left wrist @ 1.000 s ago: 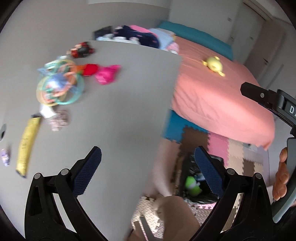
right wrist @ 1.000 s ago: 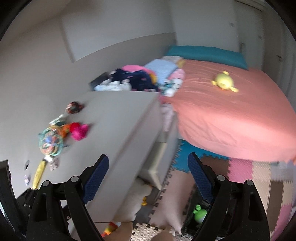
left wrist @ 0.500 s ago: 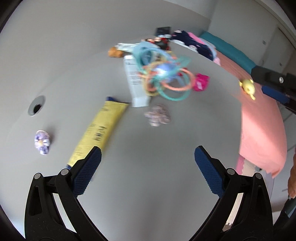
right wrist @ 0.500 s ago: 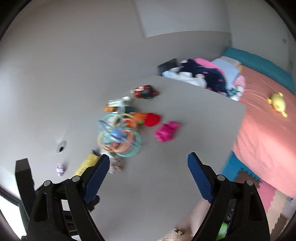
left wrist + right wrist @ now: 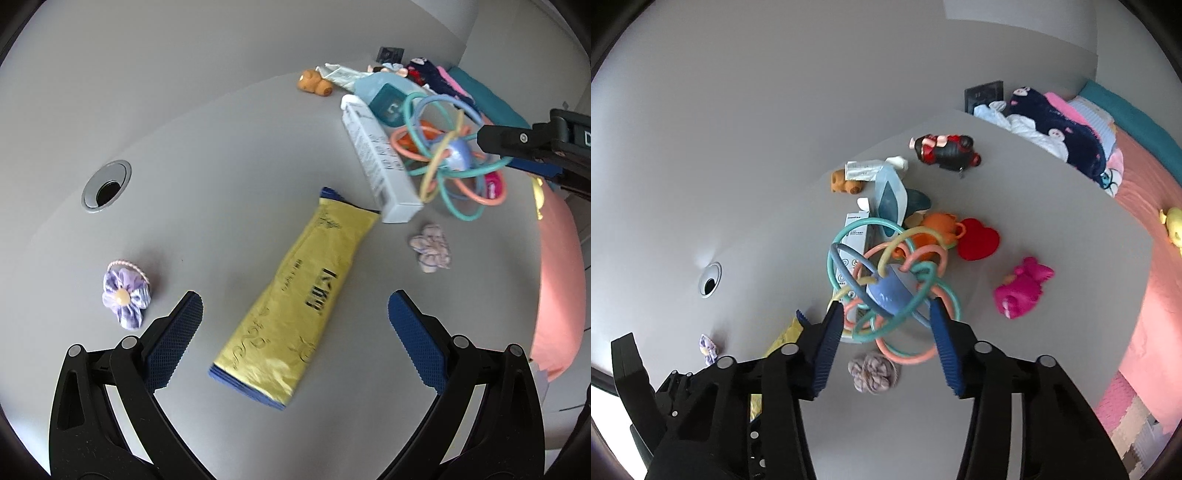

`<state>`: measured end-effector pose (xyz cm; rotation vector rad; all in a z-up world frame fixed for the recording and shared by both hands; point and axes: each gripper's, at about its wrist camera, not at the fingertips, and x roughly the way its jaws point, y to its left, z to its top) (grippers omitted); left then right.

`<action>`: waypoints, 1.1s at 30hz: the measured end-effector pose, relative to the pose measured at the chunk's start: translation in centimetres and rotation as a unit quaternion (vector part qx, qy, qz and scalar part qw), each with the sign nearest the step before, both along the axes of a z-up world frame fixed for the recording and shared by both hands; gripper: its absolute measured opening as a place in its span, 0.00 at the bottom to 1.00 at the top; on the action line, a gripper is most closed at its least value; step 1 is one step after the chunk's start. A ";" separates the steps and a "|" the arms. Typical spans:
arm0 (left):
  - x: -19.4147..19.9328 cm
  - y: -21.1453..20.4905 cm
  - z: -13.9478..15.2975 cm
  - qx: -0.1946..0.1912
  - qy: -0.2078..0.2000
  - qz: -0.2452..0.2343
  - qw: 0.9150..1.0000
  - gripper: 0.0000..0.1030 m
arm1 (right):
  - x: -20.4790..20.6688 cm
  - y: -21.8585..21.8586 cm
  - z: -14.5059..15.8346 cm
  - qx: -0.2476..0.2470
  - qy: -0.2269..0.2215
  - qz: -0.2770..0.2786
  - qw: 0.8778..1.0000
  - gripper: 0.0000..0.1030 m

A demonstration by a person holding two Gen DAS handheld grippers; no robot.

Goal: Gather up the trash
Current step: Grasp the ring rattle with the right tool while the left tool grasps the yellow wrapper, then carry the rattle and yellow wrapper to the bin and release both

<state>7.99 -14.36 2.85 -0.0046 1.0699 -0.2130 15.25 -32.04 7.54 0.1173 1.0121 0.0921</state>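
Left wrist view: the left gripper (image 5: 291,321) hangs wide open with nothing in it, its ribbed blue pads either side of the yellow wrapper (image 5: 295,295). That wrapper is flat, crinkled foil with dark blue sealed ends, lying diagonally near the front edge of the grey table (image 5: 221,166). Thin and slick, I judge it could slide or fold away if the pads close without pressing down to the surface. A purple fabric flower (image 5: 125,295) sits just left of the left pad, close enough to be scooped by mistake. The white carton (image 5: 380,162), long and rectangular, touches or nearly touches the wrapper's far end.

Right wrist view: the right gripper (image 5: 886,347) is partly open, empty as far as I can tell, its pads flanking the ring rattle (image 5: 890,288), a tangle of springy plastic loops around a blue ball. That is a toy, not trash, and closing here would grab the wrong thing. A crumpled lilac scrunchie (image 5: 873,371) lies just below. Only a yellow sliver of the wrapper shows behind the left finger.
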 end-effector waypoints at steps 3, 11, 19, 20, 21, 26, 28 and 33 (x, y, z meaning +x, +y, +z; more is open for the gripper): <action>0.7 -0.3 -0.6 0.009 0.003 -0.003 1.000 0.93 | 0.9 0.1 -0.6 0.005 0.007 0.002 1.000 0.23; 1.6 -0.2 -1.5 0.026 0.012 -0.008 1.000 0.77 | 0.0 0.3 2.2 0.020 -0.042 0.015 0.999 0.11; 2.0 -0.4 -0.9 0.050 -0.009 -0.001 0.999 0.22 | -1.5 -0.6 6.2 0.034 -0.075 0.009 0.997 0.11; 1.8 -0.3 -0.7 0.050 -0.013 0.000 0.999 0.19 | -1.8 -0.9 6.5 0.038 -0.076 0.007 0.996 0.11; 1.6 -0.3 -0.5 0.048 -0.015 0.000 0.999 0.19 | -2.1 -1.3 6.8 0.039 -0.079 0.005 0.996 0.11; -0.9 -1.1 1.8 0.032 -0.030 -0.019 0.999 0.18 | -4.4 -3.5 8.2 0.047 -0.092 -0.012 0.995 0.11; -1.9 -1.9 3.0 0.024 -0.039 -0.031 0.998 0.18 | -5.5 -4.5 8.6 0.049 -0.096 -0.019 0.994 0.11; -4.6 -5.5 5.2 0.010 -0.057 -0.071 0.996 0.18 | -9.2 -8.1 9.5 0.049 -0.109 -0.049 0.992 0.11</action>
